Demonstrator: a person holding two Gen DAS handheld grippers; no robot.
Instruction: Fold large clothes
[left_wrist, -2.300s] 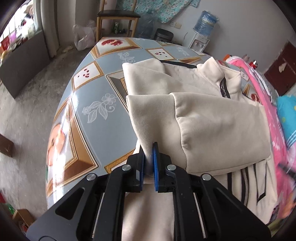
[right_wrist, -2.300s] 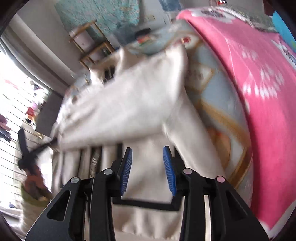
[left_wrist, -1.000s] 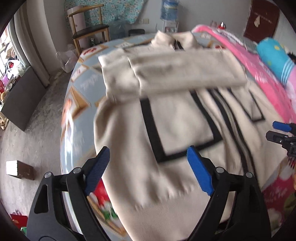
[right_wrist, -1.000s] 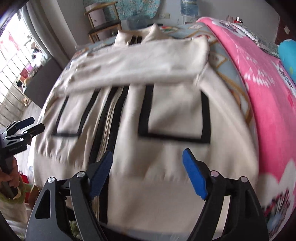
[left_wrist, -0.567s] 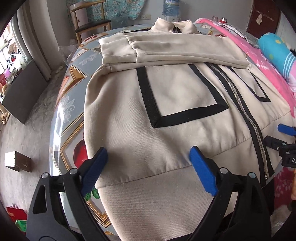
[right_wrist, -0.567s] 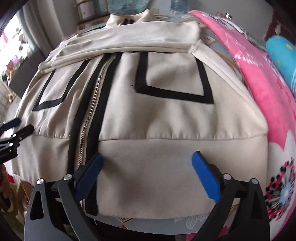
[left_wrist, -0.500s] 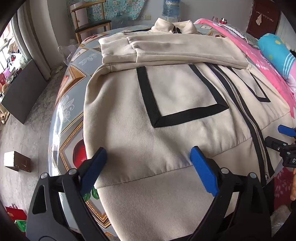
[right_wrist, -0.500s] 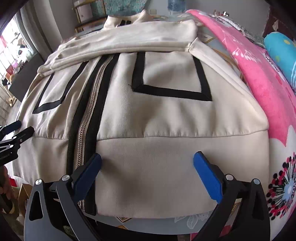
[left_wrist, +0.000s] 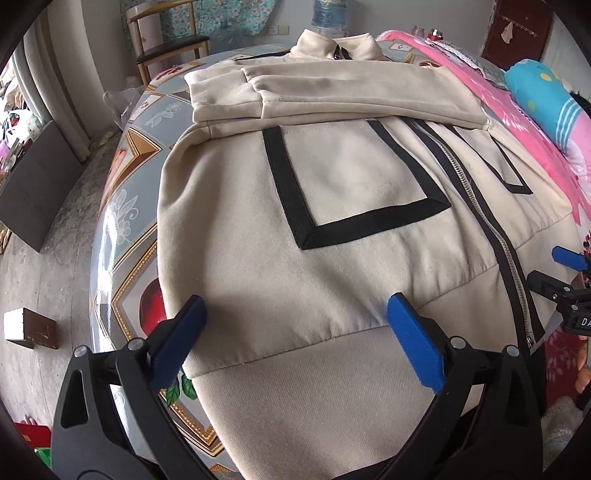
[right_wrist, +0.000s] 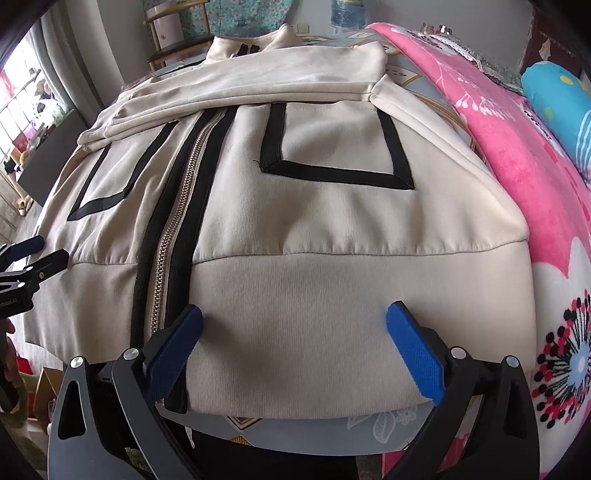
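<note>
Item: jacket (left_wrist: 351, 266), cream, black trim, zip (right_wrist: 173, 229) closed down the front. Lies flat, front up, on the patterned table (left_wrist: 125, 236), collar at the far end, hem band at the near edge. Both sleeves (left_wrist: 332, 88) are folded across the chest.

Beside it: pink blanket (right_wrist: 517, 155) along one side, touching the jacket's edge.

Left gripper (left_wrist: 293, 314): jaws spread wide, having just been opening; nothing pinched. It hovers over the hem near the jacket's outer corner, pads clear of the cloth as far as can be seen.

Right gripper (right_wrist: 293, 325): jaws likewise spread wide, having just opened; nothing pinched, above the hem band between the zip and the blanket-side corner.

Handling, as judged: thick fleece-like knit, soft and limp, fairly heavy for cloth, not slippery, not fragile. It will sag between two holds; the zip adds a stiffer line down the middle.

Where to grip: the ribbed hem band, one hold near each corner, pinching both layers, then lift and carry toward the collar
</note>
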